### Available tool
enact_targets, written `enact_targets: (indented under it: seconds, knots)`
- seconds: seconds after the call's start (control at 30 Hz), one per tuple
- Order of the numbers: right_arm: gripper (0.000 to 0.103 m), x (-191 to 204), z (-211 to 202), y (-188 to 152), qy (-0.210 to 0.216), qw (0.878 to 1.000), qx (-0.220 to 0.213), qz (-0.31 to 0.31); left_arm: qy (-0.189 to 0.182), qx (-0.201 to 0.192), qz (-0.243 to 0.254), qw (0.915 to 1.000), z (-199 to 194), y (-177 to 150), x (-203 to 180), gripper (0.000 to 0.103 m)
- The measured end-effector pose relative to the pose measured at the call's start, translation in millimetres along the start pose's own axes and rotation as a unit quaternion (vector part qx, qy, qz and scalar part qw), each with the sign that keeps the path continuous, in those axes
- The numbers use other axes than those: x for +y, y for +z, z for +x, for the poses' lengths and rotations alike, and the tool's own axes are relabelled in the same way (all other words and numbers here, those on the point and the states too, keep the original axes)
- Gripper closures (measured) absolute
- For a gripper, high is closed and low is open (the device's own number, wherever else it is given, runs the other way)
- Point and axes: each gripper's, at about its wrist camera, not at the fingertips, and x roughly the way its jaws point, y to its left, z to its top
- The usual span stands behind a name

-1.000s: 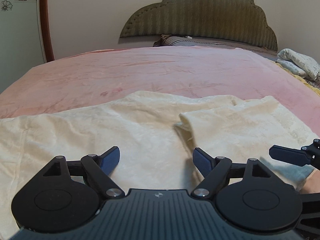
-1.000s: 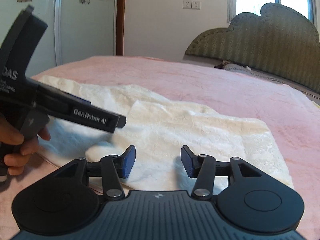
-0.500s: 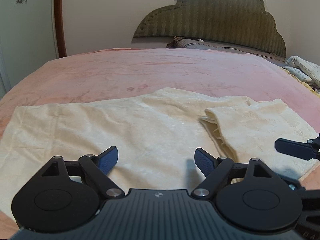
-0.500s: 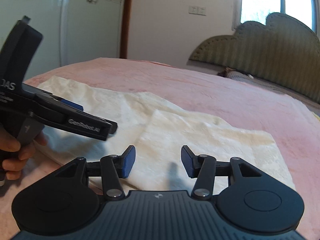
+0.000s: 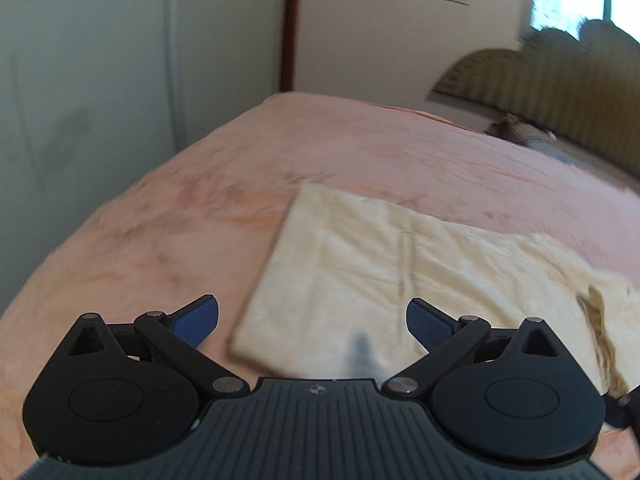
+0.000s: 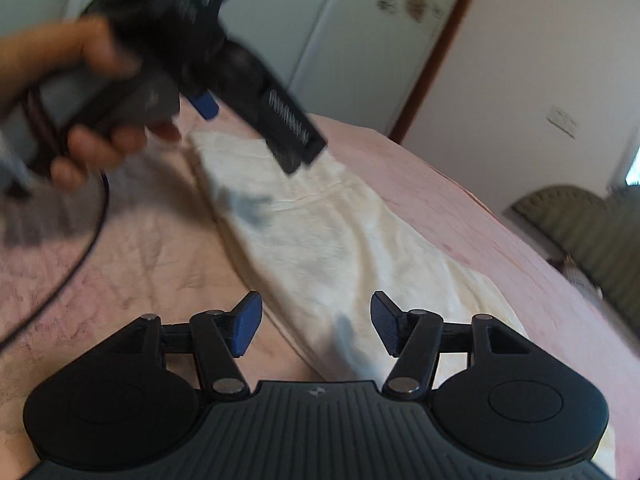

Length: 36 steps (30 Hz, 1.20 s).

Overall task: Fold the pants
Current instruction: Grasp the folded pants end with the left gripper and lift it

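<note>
Cream pants [image 5: 392,272] lie flat on the pink bed, with a fold edge at the right [image 5: 600,320]. In the left wrist view my left gripper [image 5: 312,322] is open and empty, just above the near left end of the pants. In the right wrist view my right gripper [image 6: 316,326] is open and empty over the near edge of the pants [image 6: 332,248]. The left gripper [image 6: 294,132], held in a hand, shows blurred above the far end of the pants there.
The pink bedspread [image 5: 160,240] surrounds the pants. A green padded headboard [image 5: 560,80] and a pillow [image 5: 528,132] are at the far right. A white wardrobe [image 5: 80,80] stands to the left. A black cable [image 6: 80,240] lies on the bed.
Both grippers have swung to the left along the pants, toward the leg end. The left gripper now sits higher in the right wrist view. Both stay open.
</note>
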Motion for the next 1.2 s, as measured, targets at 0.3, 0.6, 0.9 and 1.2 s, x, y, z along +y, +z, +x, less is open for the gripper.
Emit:
enact_targets:
  seconds: [0.3,0.6,0.9,1.2]
  knots:
    - [0.031,36,39,18,-0.061,0.994,0.003,-0.088,-0.105,0.089,-0.134,0.9814,9,-6,65,0.002]
    - [0.048,63,77,43,-0.077,0.975,-0.029,-0.206,-0.186,0.122,-0.232,0.9470,35,-9,82,0.001]
    - [0.090,39,85,60,-0.004,0.989,-0.041,-0.140,-0.267,0.142,-0.301,0.9046,82,16,98,0.001]
    - [0.091,-18,68,66,0.058,0.997,-0.047,-0.015,-0.299,0.156,-0.311,0.8889,127,39,86,0.006]
